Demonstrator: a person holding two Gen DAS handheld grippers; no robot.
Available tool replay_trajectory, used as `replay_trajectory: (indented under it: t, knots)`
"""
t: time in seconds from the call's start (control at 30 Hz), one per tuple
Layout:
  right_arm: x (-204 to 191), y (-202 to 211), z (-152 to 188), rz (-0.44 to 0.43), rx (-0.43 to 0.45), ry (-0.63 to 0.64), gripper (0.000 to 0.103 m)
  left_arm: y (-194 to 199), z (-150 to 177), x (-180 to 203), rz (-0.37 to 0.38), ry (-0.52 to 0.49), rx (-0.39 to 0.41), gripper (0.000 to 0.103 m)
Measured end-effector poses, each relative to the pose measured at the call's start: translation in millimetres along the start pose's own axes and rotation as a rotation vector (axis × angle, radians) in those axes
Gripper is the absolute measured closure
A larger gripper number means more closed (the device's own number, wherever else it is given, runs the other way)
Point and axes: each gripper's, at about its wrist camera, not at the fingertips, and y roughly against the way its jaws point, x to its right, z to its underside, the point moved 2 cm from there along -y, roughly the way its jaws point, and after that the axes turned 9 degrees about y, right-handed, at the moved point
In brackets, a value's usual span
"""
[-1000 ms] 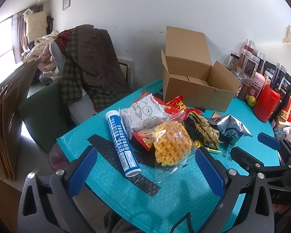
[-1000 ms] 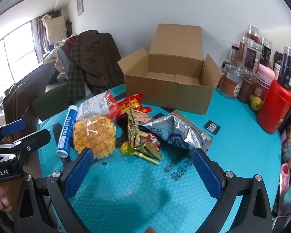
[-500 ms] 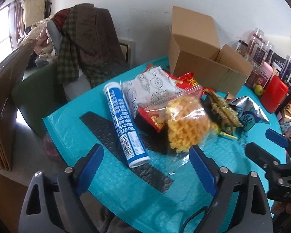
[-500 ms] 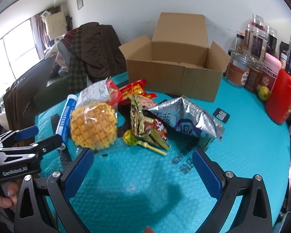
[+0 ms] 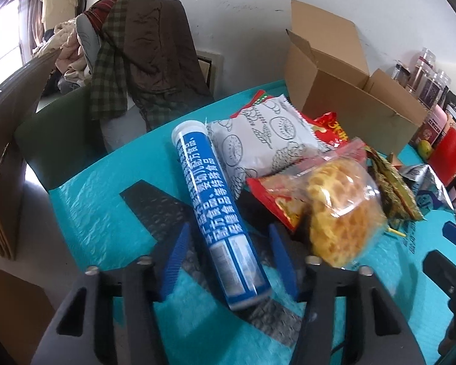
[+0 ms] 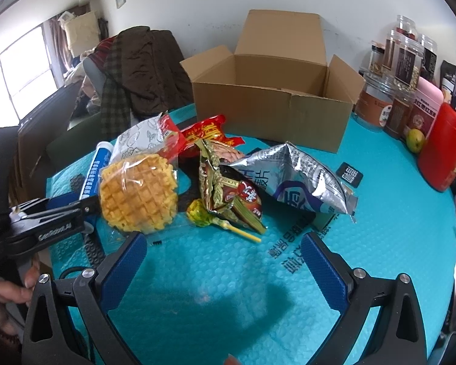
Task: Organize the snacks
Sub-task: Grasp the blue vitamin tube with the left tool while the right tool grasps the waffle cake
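Observation:
A blue and white tube (image 5: 215,200) lies on the teal mat (image 6: 228,289), its near end between the blue pads of my left gripper (image 5: 228,231). The jaws are closing, with a gap still showing on each side of the tube. Right of the tube are a white packet (image 5: 264,140) and a bagged waffle (image 6: 139,191). A red packet (image 6: 203,133), a green-gold packet (image 6: 228,188), a yellow lollipop (image 6: 203,213) and a silver bag (image 6: 298,179) lie nearby. My right gripper (image 6: 223,243) hangs open over bare mat in front of the pile. An open cardboard box (image 6: 273,115) stands behind.
Jars, a red canister (image 6: 443,149) and a green fruit (image 6: 416,140) line the right side. A small black card (image 6: 349,174) lies by the silver bag. A chair piled with clothes (image 6: 143,70) stands beyond the far-left edge. Flattened cardboard (image 5: 3,152) leans at the left.
My left gripper has come down and forward over the blue tube, and its jaws have narrowed from wide open to close around it. The right gripper has sunk slightly.

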Motion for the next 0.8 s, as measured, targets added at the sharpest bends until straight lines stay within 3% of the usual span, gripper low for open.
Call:
replay_trajectory:
  t: [0.33,0.5,0.8]
  knots:
    - [-14.2,-7.8,-9.7,-0.074,-0.022,0.012,0.015,1.1,-5.8,-12.0,0.049,-0.031,-0.029,0.067]
    - [-31.1,-10.7,-15.6,-0.135,-0.011,0.039,0.015,12.0,1.4,-17.8,0.065,-0.066,-0.08,0.069]
    - [-63.0,-20.6,-30.9,-0.161,0.011,0.135,0.014,4.7,-3.7,-21.5,0.082,-0.121,-0.127,0.068]
